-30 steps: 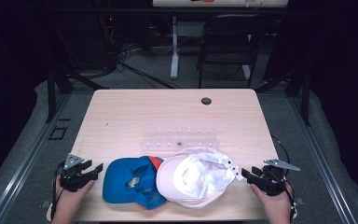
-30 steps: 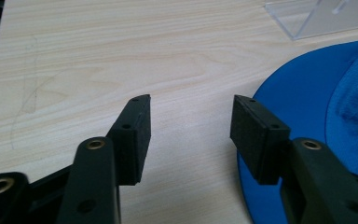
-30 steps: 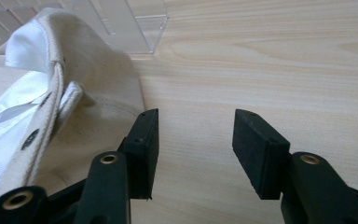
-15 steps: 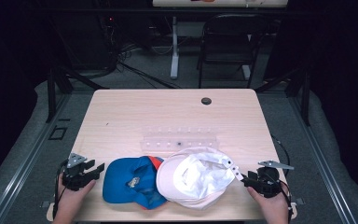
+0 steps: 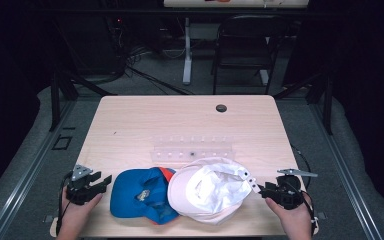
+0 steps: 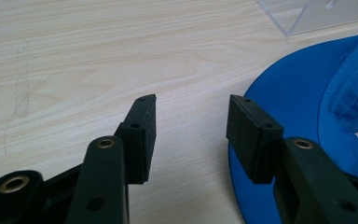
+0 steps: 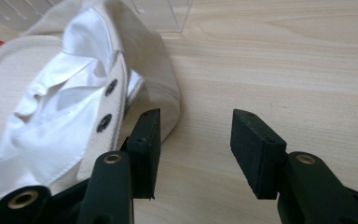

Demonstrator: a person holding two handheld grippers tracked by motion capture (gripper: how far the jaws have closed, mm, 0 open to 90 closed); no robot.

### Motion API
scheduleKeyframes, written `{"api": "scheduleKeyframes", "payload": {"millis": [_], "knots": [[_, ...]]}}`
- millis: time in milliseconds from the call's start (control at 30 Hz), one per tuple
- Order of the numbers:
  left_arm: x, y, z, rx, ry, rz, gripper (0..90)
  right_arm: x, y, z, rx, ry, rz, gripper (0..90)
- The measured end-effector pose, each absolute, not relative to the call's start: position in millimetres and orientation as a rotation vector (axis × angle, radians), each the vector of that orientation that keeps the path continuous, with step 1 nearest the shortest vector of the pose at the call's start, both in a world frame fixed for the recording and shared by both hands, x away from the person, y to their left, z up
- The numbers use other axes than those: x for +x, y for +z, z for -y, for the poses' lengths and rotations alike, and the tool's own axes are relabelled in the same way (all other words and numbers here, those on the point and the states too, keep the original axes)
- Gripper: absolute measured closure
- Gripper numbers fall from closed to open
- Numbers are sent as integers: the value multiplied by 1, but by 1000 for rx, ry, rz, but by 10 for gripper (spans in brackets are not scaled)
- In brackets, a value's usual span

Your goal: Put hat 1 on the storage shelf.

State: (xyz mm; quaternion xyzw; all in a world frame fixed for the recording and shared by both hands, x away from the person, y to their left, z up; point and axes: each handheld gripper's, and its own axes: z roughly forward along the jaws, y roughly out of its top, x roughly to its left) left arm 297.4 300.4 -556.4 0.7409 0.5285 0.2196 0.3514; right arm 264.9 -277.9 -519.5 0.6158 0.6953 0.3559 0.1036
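Note:
A blue cap (image 5: 140,194) with an orange patch lies at the table's front, its brim toward the left. A white cap (image 5: 210,187) lies upside down beside it, overlapping its right side, with a snap strap (image 5: 246,176) at the right. My left gripper (image 5: 100,182) stands open just left of the blue cap's brim (image 6: 284,88), nothing between its jaws. My right gripper (image 5: 263,191) is open beside the white cap (image 7: 65,107), its left jaw close against the cap's rim near the strap (image 7: 108,105); bare wood lies between the jaws.
A clear plastic rack (image 5: 192,149) lies on the light wooden table (image 5: 180,120) behind the caps. A dark grommet hole (image 5: 221,108) sits near the far edge. A chair (image 5: 242,47) and cables stand beyond the table on the floor.
My right gripper has edged left toward the white cap's strap. My left gripper has barely shifted. Both caps lie as before.

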Motion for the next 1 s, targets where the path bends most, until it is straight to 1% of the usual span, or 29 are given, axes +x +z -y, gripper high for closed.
{"api": "scheduleKeyframes", "payload": {"millis": [533, 733, 1000], "knots": [[298, -559, -299, 1929, 561, -1373, 520, 282, -479, 301, 1971, 1079, -2113, 530], [298, -559, -299, 1931, 561, -1371, 517, 288, -473, 294, 2012, 1109, -2150, 529], [298, -560, -298, 1935, 570, -1368, 515, 297, -476, 282, 2040, 1145, -2216, 534]]}}
